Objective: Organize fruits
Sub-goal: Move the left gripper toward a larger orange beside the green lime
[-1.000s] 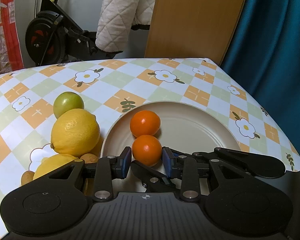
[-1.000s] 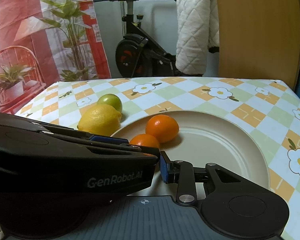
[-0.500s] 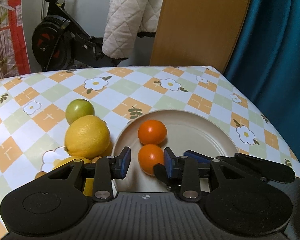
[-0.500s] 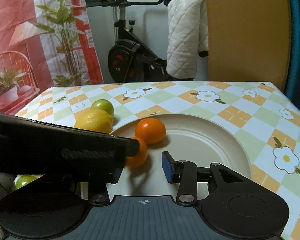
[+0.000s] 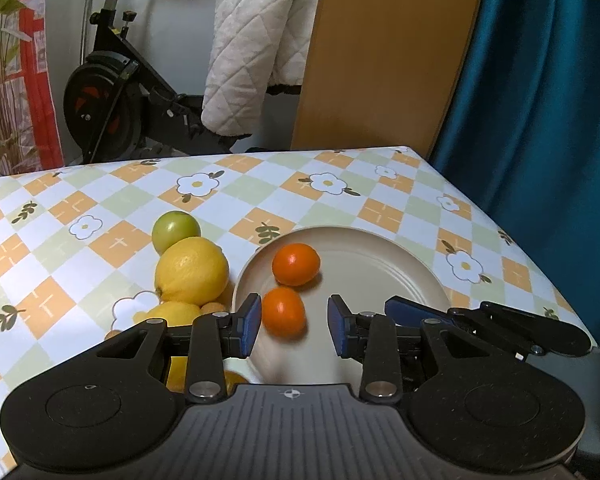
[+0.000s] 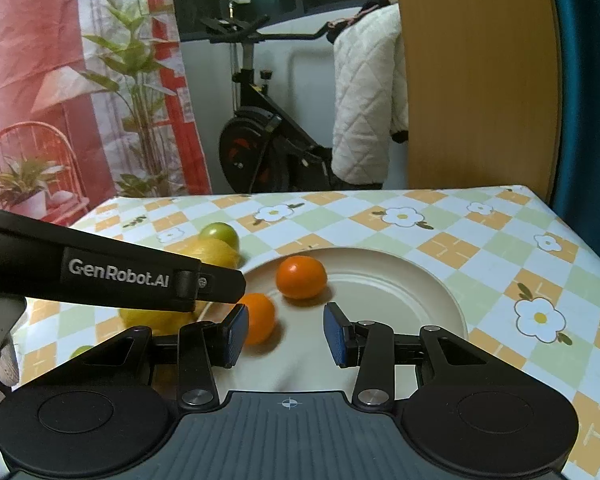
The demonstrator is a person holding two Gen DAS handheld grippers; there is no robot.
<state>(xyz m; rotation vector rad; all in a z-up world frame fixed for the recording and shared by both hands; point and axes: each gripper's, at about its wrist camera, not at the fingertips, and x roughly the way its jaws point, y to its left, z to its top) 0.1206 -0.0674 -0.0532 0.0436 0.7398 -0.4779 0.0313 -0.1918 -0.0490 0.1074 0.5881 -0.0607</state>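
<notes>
left wrist | both jaws spread, nothing pinched | second lemon [image 5: 175, 316] half hidden behind left gripper [image 5: 293, 325]

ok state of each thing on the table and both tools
left tool: open, empty
right tool: open, empty
near orange: on plate, free
far orange: on plate
plate: holds two oranges
big lemon: off plate, on table
green fruit: off plate, behind lemon

Beyond the table [image 5: 227, 184] with its flowered check cloth stands an exercise bike [image 6: 259, 140], a white quilted jacket [image 5: 255, 52] draped over its handlebar. A wooden panel [image 5: 388, 56] rises beside teal curtains [image 5: 540, 120]; a red plant-print hanging [image 6: 79, 80] covers the left.
</notes>
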